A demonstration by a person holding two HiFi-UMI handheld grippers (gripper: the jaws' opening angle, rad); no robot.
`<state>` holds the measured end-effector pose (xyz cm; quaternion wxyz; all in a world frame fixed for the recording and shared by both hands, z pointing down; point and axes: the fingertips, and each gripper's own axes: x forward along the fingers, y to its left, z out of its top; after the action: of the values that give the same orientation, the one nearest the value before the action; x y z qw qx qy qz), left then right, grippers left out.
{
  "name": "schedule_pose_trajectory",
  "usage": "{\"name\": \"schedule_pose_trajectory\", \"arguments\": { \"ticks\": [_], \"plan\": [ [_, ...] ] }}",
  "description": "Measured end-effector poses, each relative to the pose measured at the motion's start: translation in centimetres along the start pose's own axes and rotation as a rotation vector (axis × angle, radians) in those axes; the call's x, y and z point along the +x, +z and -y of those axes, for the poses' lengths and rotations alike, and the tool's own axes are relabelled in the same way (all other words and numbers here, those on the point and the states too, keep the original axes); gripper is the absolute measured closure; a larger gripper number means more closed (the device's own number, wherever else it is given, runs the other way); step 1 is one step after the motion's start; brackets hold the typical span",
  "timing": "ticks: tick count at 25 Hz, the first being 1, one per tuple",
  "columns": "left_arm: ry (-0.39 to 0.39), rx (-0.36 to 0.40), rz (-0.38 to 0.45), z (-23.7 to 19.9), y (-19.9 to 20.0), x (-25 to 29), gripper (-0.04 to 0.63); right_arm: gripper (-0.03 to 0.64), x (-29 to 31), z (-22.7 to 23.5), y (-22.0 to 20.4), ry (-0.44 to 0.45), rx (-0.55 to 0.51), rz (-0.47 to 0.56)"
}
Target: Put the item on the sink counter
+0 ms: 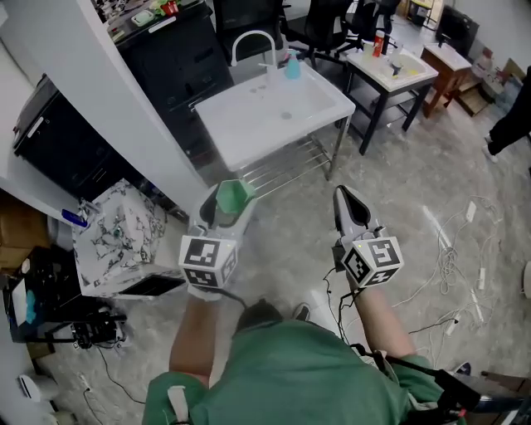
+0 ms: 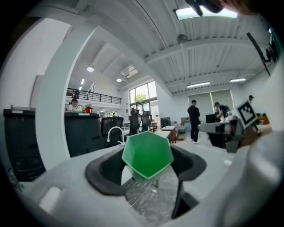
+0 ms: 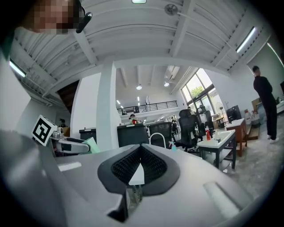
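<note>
Clearly green cup (image 2: 147,154) (faceted sides)

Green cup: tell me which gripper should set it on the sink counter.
Left. The left gripper holds the green cup between its jaws, with the white sink counter just ahead of it. The right gripper is shut and empty.

Marble-patterned box (image 1: 116,236) beside white pillar (image 1: 83,75), black cabinet (image 1: 62,141) at left, second white worktop (image 1: 371,65) bearing red bottle (image 1: 378,45), black office chairs (image 1: 319,25), white cables (image 1: 450,249) on floor.
</note>
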<state>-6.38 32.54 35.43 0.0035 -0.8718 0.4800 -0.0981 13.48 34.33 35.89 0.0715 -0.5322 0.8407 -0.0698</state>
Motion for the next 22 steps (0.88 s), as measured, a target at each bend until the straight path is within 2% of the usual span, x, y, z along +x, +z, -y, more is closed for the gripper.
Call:
{"name": "schedule_pose_trajectory", "arguments": {
  "ticks": [5,10,16,22],
  "plan": [
    [0.019,-0.007,-0.007,-2.1,-0.3,1.9,0.29,0.624,1.8,1.3,-0.4,-0.004,0.008,-0.012],
    [0.012,-0.019,0.009,-5.4,-1.1,6.3,0.29,0.624,5.5,3.6,-1.9,-0.033,0.01,-0.036],
    [-0.013,-0.049,0.022,-12.2,-1.1,14.2,0.29,0.624,14.4,6.5,-1.1,-0.073,-0.017,-0.054],
    [-0.044,-0.065,0.021,-19.1,-0.9,21.1,0.29,0.624,24.0,7.3,-0.4,-0.082,-0.038,-0.064]
  ]
}}
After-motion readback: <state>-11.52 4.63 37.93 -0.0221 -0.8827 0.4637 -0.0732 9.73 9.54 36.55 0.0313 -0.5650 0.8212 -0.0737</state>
